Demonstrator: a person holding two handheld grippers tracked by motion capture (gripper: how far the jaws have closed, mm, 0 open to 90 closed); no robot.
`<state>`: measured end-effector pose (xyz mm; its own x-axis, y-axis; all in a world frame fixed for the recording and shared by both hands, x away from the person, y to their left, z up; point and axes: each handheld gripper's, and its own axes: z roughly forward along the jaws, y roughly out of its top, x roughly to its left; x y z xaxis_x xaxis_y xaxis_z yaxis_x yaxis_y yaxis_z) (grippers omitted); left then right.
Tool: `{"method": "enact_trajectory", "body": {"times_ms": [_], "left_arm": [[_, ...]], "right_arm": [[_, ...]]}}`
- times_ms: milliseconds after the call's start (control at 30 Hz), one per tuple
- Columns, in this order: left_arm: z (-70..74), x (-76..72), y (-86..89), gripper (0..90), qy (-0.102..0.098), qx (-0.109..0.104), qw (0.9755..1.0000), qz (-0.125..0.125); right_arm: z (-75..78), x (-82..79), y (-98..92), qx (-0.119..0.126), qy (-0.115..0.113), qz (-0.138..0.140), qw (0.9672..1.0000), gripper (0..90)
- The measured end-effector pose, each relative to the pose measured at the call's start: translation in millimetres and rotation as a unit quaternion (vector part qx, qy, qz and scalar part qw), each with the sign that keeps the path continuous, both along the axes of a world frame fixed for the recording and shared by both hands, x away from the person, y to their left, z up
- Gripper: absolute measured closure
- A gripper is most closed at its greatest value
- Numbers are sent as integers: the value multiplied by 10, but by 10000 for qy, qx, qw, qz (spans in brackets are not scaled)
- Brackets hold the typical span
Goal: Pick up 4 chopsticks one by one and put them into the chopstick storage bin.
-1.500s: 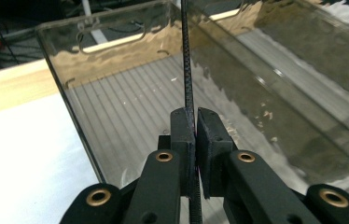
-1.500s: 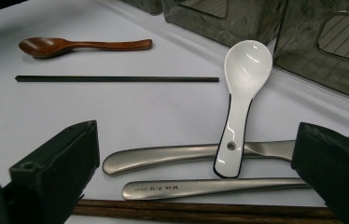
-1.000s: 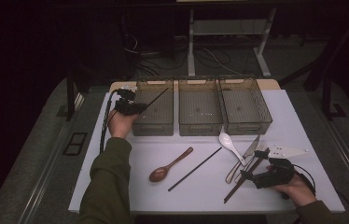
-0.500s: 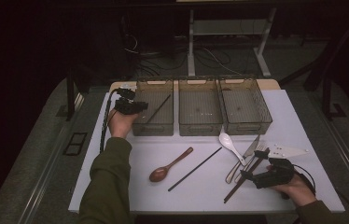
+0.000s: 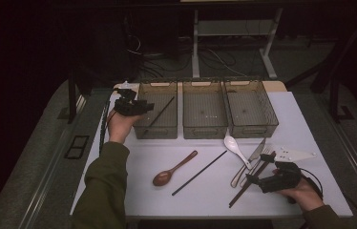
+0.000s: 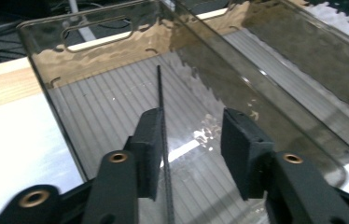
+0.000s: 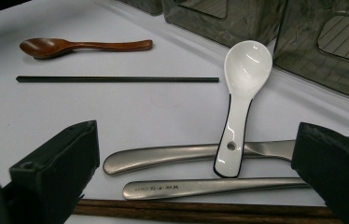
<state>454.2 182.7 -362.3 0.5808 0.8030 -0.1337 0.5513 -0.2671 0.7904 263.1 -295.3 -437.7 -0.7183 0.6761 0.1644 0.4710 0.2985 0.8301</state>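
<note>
Two black pads of the left gripper (image 6: 191, 154) stand parted, having just been opening, and the black chopstick (image 6: 162, 140) runs between them, lying along the left-hand pad but no longer pinched. That chopstick rests slantwise inside the left bin (image 5: 160, 125), its far end up toward the bin's back corner. The high view shows the left gripper (image 5: 144, 108) poised over the near-left part of that bin, so the step in hand looks like the drop-off: one chopstick is delivered and the hand can lift away.

The right gripper (image 7: 196, 172) has its jaws spread wide and holds nothing; they hover low over the cutlery at the table's right. Between and beyond them lie the white spoon (image 7: 240, 100), a steel knife handle (image 7: 163, 158), a fork handle (image 7: 210, 187) and a brown chopstick (image 7: 200, 210) nearest the camera.

Next, I judge, comes a pickup from the table: the second black chopstick (image 5: 199, 172) beside the wooden spoon (image 5: 174, 169) would match the one already binned. It lies alone on open white table (image 5: 133, 191), with room on both sides for jaws to straddle it. The right-hand pile is crowded, pieces touching and overlapping, so a clean pinch there is harder. The bin's wall stands close by the left jaws, so a straight lift looks safest.
</note>
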Motion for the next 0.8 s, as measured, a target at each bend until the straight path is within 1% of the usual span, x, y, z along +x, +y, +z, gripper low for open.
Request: {"method": "enact_trajectory", "body": {"times_ms": [100, 167, 200, 233, 267, 300, 333, 367, 400, 433, 467, 567, 667, 733, 800], "left_arm": [[50, -66, -35, 489, -42, 120, 9998, -182], [79, -118, -66, 468, -56, 93, 9996, -260], [91, -138, -76, 457, -90, 114, 9994, -308], [105, -179, -101, 450, -152, 73, 9992, -371], [111, -205, -117, 443, -170, 27, 9990, -407], [116, -247, -141, 436, -182, -21, 9986, -504], [122, -283, -158, 426, -186, 18, 9980, -607], [122, -322, -183, 419, -236, 31, 9975, -669], [122, -364, -211, 416, -257, 10, 9972, -703], [122, -393, -227, 413, -256, 7, 9968, -753], [119, -430, -251, 409, -266, -22, 9964, -811], [112, -545, -331, 392, -278, -19, 9944, -1022], [107, -644, -399, 376, -272, -105, 9929, -1155], [103, -725, -448, 368, -307, -179, 9911, -1281], [92, -781, -477, 361, -289, -271, 9898, -1370]], "right_arm": [[2, -3, 0, 5, 7, -7, 10000, 7], [2, -2, -1, 8, 9, -11, 10000, 7], [2, -2, 0, 8, 7, -9, 10000, 7], [2, -2, 0, 7, 7, -7, 10000, 7], [2, -3, 0, 6, 6, -9, 10000, 7], [2, -3, 0, 9, 7, -12, 10000, 7], [4, -6, 0, 13, 5, -36, 10000, 8], [3, -7, 0, 8, -4, -71, 10000, 8], [1, -4, -1, -9, -9, -86, 10000, 32], [4, -11, -1, -36, -36, -159, 9999, 100], [5, -17, 2, -65, -88, -234, 9997, 116], [4, -10, -6, -78, -93, -285, 9995, 117], [6, -9, -7, -71, -107, -309, 9994, 117], [5, -6, -6, -76, -66, -287, 9995, 117], [5, -4, -8, -87, -47, -281, 9996, 117]]}}
